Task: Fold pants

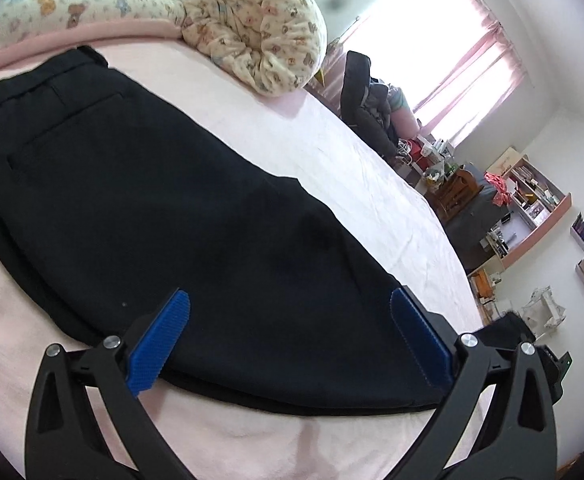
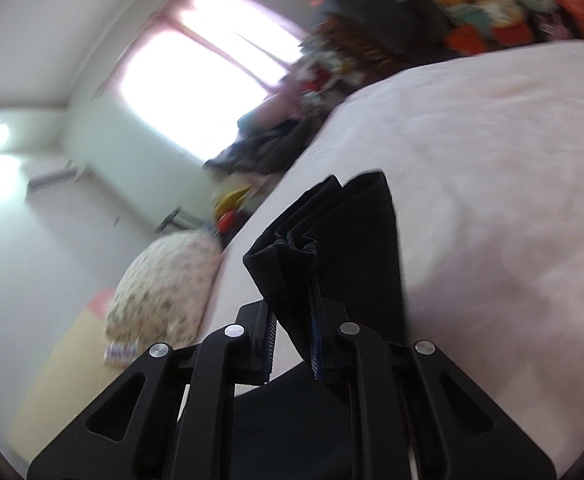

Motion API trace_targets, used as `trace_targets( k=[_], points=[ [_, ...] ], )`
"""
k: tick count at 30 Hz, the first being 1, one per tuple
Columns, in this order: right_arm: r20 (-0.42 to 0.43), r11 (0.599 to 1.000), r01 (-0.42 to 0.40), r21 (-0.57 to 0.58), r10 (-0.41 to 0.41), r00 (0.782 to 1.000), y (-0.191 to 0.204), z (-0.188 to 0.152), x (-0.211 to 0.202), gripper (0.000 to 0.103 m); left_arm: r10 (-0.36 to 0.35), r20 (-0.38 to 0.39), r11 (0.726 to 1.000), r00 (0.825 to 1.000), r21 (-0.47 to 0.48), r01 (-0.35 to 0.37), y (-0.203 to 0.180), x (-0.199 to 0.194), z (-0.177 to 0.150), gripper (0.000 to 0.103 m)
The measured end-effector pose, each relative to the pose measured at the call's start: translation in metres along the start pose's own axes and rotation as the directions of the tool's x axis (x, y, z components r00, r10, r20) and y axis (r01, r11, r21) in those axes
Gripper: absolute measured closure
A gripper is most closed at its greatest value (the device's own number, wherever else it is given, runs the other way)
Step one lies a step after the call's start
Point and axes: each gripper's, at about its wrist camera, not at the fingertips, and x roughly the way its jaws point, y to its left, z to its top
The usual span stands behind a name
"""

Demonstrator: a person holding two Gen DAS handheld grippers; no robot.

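Black pants (image 1: pixel 151 200) lie flat on the pink bed (image 1: pixel 332 152), waistband at the far left, folded lengthwise. My left gripper (image 1: pixel 289 320) is open with blue pads (image 1: pixel 159 344) spread wide, just above the near part of the pants and holding nothing. My right gripper (image 2: pixel 292 320) is shut on the bunched leg end of the pants (image 2: pixel 332 240) and holds it lifted above the bed (image 2: pixel 492 160); the right wrist view is blurred by motion.
A patterned pillow (image 1: pixel 71 4) and a rolled quilt (image 1: pixel 259 28) lie at the head of the bed. Past the bed's edge stand a chair piled with clothes (image 1: pixel 372 108), a cluttered desk and shelves (image 1: pixel 512 208), and a window with pink curtains (image 1: pixel 452 60).
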Motion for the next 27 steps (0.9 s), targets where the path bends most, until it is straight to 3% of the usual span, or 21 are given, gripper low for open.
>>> trace_targets(
  k=[5,11,17,27],
  points=[
    [-0.101,0.990,-0.113,-0.078,0.105,0.989,0.052,-0.025,0.024,0.088,-0.005,-0.004,1.000,1.000,-0.004,0.005,0.001,0.001,0.004,0.002],
    [-0.249,0.968,-0.203,-0.147,0.163,0.955,0.100,-0.072,0.058,0.088,0.005,-0.017,1.000,1.000,0.001,-0.005,0.001,0.002,0.002,0.002],
    [-0.346,0.958,-0.237,-0.160,0.170,0.923,0.120,-0.114,0.082,0.088,-0.003,-0.022,1.000,1.000,-0.003,0.003,0.002,0.001,0.003,0.002],
    [-0.520,0.934,-0.279,-0.225,0.127,0.845,0.161,-0.207,0.112,0.088,-0.016,-0.035,1.000,0.999,0.008,0.016,0.000,0.002,0.003,0.002]
  ],
)
